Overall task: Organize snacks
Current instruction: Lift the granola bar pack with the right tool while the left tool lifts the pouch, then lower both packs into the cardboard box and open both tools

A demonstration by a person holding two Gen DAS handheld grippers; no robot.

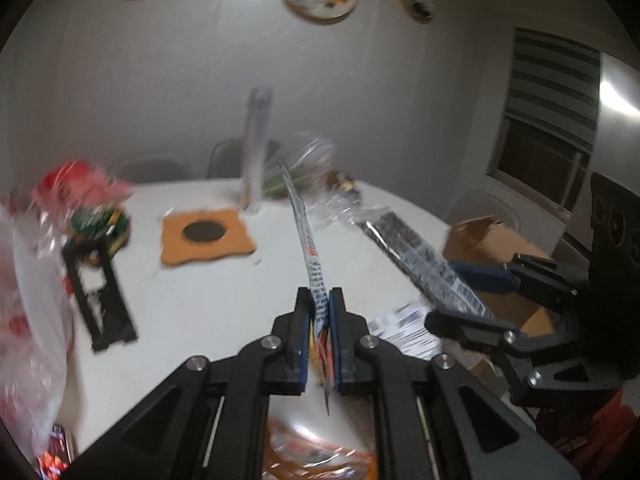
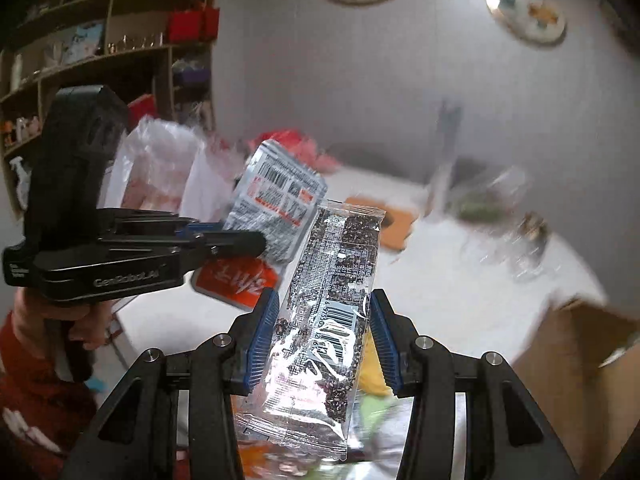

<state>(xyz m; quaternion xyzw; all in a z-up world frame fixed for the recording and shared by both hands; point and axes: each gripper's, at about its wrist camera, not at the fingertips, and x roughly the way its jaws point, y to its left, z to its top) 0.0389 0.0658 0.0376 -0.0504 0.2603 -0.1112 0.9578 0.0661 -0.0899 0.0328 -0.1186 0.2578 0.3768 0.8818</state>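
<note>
The left tongs (image 1: 320, 300) were pinched flat on a thin orange-and-white snack packet (image 1: 310, 248), held edge-on above the white surface (image 1: 208, 300). Beside them, the right tongs (image 2: 324, 316) gripped a clear packet of dark seeds (image 2: 332, 304) across its width, also raised, near a cardboard box (image 2: 576, 364).

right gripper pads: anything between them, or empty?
Not empty. In the right wrist view, a clear seed snack packet sits lengthwise between the right gripper's blue pads, which press on its edges.
</note>
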